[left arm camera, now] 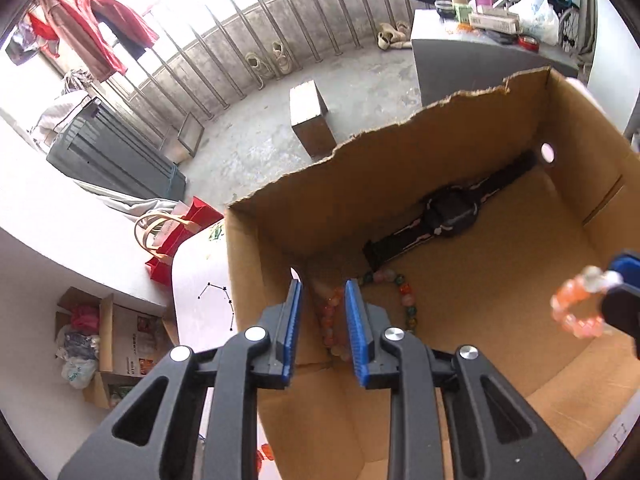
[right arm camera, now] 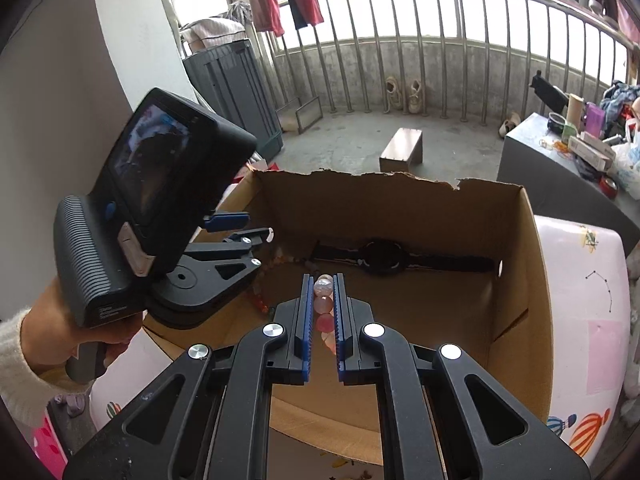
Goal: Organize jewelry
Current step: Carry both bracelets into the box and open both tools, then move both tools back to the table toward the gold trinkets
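Note:
An open cardboard box holds a black wristwatch along its far wall. A multi-coloured bead bracelet lies on the box floor. My left gripper points down into the box's left corner with its jaws apart; part of that bracelet shows in the gap, and the pads are off it. My right gripper hangs over the box, shut on a pink-orange bead bracelet that dangles from it. The watch lies beyond it. A hand holds the left gripper at the left.
The box sits on a white table printed with balloons. A wooden stool stands on the concrete floor behind it. A grey cabinet with clutter is at the far right. A red bag sits to the left below the table. A railing closes the back.

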`<state>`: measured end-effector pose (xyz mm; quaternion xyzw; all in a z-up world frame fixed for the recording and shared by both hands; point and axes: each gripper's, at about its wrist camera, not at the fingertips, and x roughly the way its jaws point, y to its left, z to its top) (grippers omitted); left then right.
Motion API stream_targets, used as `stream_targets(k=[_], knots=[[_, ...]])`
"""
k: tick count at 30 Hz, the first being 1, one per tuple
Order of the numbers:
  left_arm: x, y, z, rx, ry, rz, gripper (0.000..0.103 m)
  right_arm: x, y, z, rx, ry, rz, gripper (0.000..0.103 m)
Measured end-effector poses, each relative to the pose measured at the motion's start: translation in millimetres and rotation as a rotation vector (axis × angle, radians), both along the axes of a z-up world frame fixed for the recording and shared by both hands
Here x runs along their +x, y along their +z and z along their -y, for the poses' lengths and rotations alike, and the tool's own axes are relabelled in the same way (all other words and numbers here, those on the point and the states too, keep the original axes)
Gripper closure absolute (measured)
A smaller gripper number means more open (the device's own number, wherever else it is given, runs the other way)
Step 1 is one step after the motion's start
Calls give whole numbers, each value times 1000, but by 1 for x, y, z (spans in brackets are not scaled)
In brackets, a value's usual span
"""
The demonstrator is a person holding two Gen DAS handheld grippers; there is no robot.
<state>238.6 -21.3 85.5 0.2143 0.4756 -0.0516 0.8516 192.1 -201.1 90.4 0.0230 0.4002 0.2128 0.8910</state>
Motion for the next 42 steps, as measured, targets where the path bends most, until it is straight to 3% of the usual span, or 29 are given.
stream_targets(k=[4, 6, 9, 11, 13, 16, 22, 23, 24, 26, 29, 32, 34, 36, 38, 40, 42], knots=[[-29, 29, -25, -183, -13, 0, 80, 30, -6, -21, 27, 38, -133, 95], [-42, 39, -32, -207, -27, 28, 80, 47, -11, -32, 19, 22, -191, 95], [-60, 46, -42, -262, -36, 24, 80, 71, -30, -43, 84, 21, -337, 95], [-66, 46, -48, -296, -36, 5, 80, 85, -43, -51, 20, 0, -403, 95], [-71, 45, -52, -310, -42, -6, 80, 92, -51, -64, -141, -6, -413, 95], [-76, 44, -53, -313, -49, -5, 80, 101, -68, -63, -236, -39, -473, 95], [-94, 44, -52, -275, -84, 27, 80, 104, -73, -58, -226, -58, -489, 95], [-97, 44, -52, -272, -90, 31, 80, 102, -73, -60, -244, -55, -485, 92], [-99, 44, -52, -275, -94, 28, 80, 102, -73, -61, -266, -58, -478, 79], [-103, 45, -52, -283, -103, 24, 78, 99, -71, -61, -300, -75, -471, 69], [-116, 50, -48, -294, -148, 51, 78, 93, -57, -58, -293, -85, -429, 69], [-141, 55, -41, -292, -249, 111, 77, 70, -24, -40, -152, -71, -334, 69], [-160, 53, -37, -329, -313, 105, 77, 42, 1, -22, -75, -56, -240, 69], [-175, 42, -36, -393, -350, 63, 77, 4, 21, -2, -35, -52, -136, 69], [-183, 23, -32, -436, -375, 14, 77, -39, 35, 13, -58, -63, -17, 69], [-188, 1, -23, -419, -402, 10, 77, -83, 40, 29, -60, -60, 86, 69], [-189, -19, -11, -357, -409, 38, 77, -117, 33, 47, -31, -58, 122, 69]])
